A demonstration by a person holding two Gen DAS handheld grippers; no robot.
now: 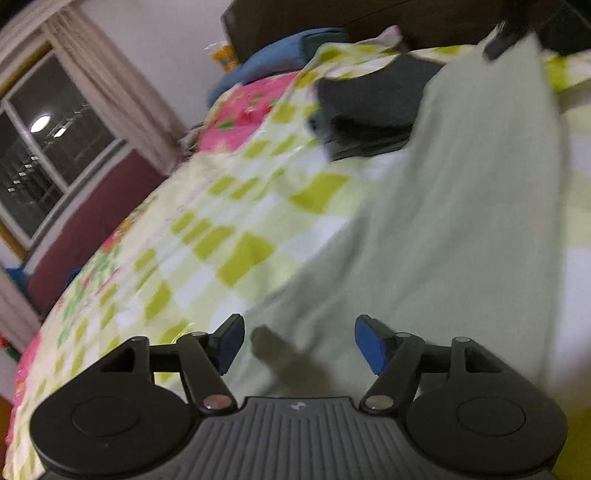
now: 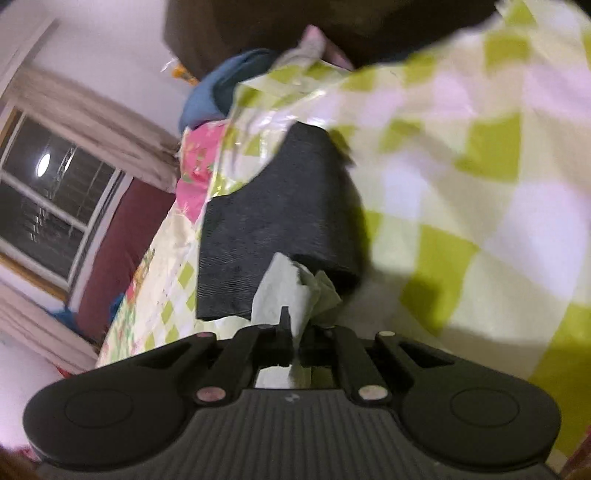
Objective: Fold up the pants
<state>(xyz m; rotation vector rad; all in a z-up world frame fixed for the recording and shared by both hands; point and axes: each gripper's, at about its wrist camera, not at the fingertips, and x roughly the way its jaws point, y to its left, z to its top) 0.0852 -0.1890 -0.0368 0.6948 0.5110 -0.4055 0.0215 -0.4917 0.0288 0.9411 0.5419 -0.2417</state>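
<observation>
Pale green pants (image 1: 461,206) lie stretched along the checked bedspread (image 1: 236,221), from near my left gripper to the far right. My left gripper (image 1: 299,343) is open, its blue pads (image 1: 369,343) just above the near end of the pants, holding nothing. My right gripper (image 2: 295,332) is shut on a bunched corner of the pale green pants (image 2: 291,288). It also shows as a dark shape at the far end of the pants in the left wrist view (image 1: 506,40).
A stack of dark folded clothes (image 1: 369,107) lies on the bed beside the pants; it also shows in the right wrist view (image 2: 273,221). A blue pillow (image 1: 273,59) and dark headboard (image 1: 332,18) are behind. A window (image 1: 48,162) is at left.
</observation>
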